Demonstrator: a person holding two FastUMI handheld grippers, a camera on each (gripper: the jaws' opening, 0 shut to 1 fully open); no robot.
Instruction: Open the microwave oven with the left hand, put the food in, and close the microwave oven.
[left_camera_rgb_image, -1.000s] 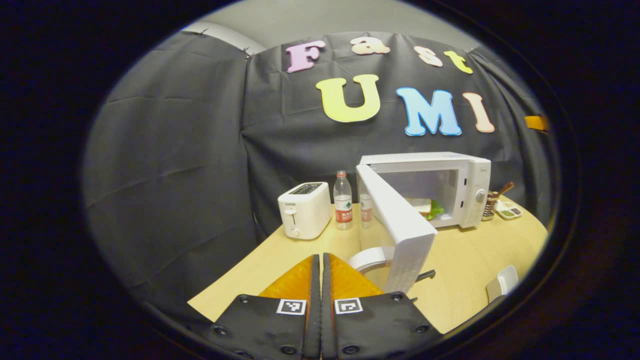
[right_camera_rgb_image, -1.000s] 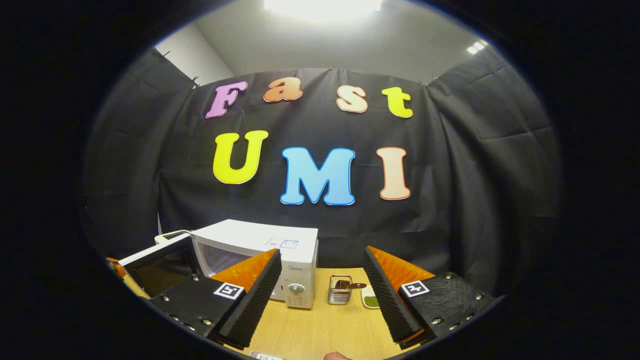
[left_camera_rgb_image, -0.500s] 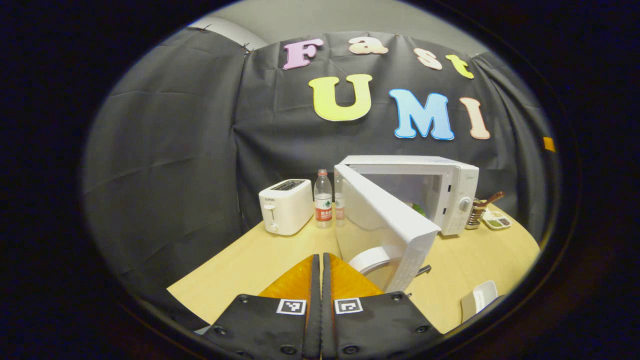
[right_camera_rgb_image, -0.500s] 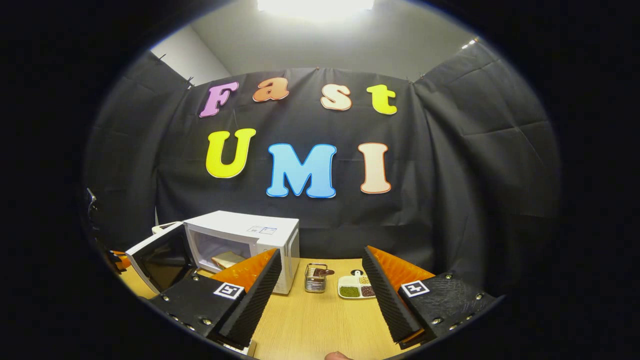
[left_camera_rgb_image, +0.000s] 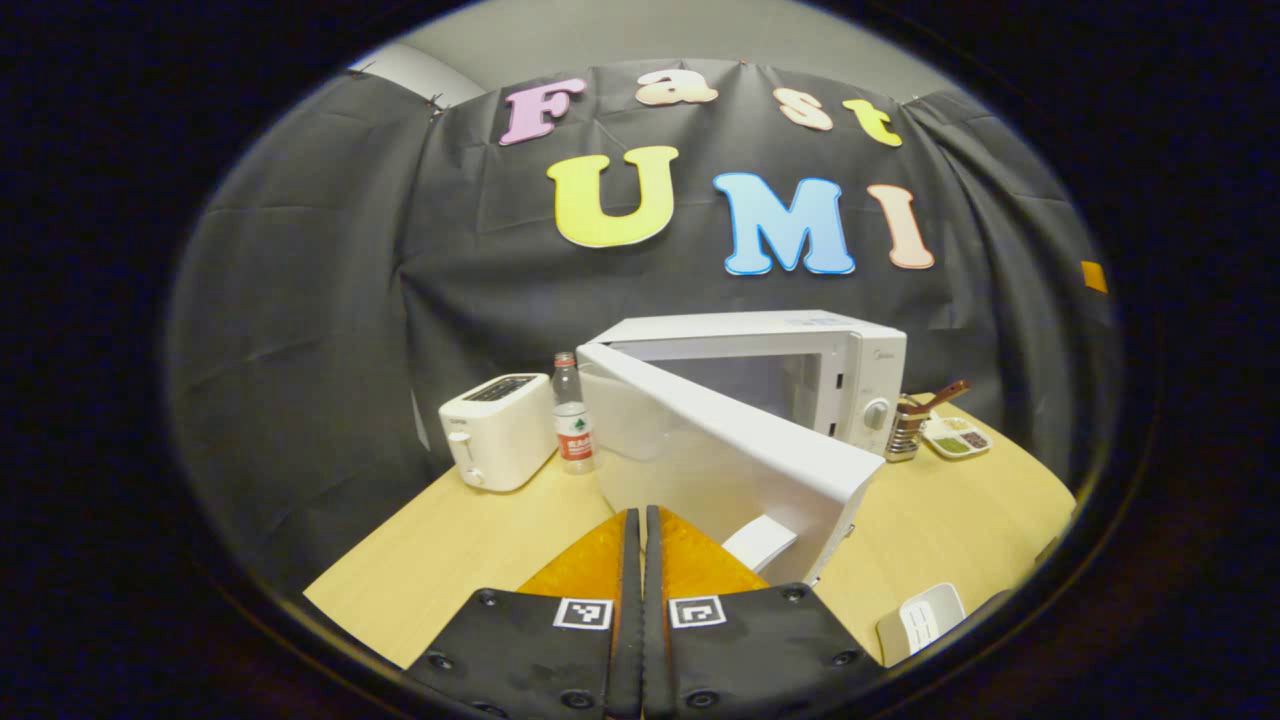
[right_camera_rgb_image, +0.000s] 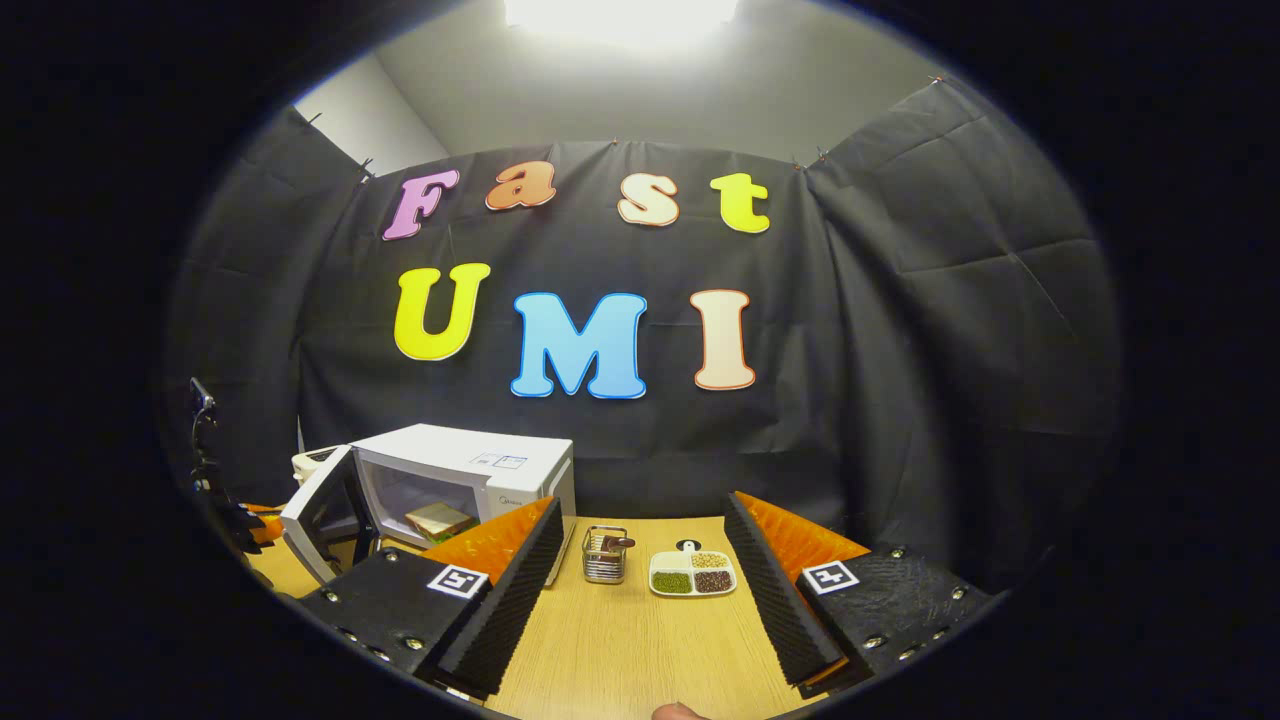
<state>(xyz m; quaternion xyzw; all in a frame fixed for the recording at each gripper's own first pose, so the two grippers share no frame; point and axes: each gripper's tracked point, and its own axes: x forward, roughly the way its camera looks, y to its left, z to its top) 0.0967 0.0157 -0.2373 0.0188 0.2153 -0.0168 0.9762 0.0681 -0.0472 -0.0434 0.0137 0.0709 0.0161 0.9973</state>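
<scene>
In the left gripper view, the left gripper (left_camera_rgb_image: 641, 540) sat low in front of the microwave oven (left_camera_rgb_image: 800, 375), its two fingers clenched flat against each other with nothing between them. The microwave oven stood on the wooden table (left_camera_rgb_image: 480, 545), and its door (left_camera_rgb_image: 715, 455) hung partly open, swung out toward the gripper, so that the door's outer free edge lay just beyond the fingertips; whether they touched it could not be told. The door hid the inside of the oven. To the left of the microwave oven stood a water bottle (left_camera_rgb_image: 571, 415), and farther left of it a white toaster (left_camera_rgb_image: 497, 430). To the right of the microwave oven, near its control side, stood a small metal holder (left_camera_rgb_image: 908, 428) and beside that a divided dish (left_camera_rgb_image: 956, 438). A white object (left_camera_rgb_image: 922, 620) lay on the table nearer than the oven, at the right.

In the right gripper view, the right gripper (right_camera_rgb_image: 640, 545) hung above the table with its fingers spread wide apart and nothing held. The microwave oven (right_camera_rgb_image: 465, 480) stood to the left beyond it, door (right_camera_rgb_image: 320, 510) ajar, and the sandwich (right_camera_rgb_image: 438, 520) lay inside the oven's chamber. Right of the oven stood the metal holder (right_camera_rgb_image: 603, 556), then the divided dish (right_camera_rgb_image: 692, 575) with its green and brown fillings.
</scene>
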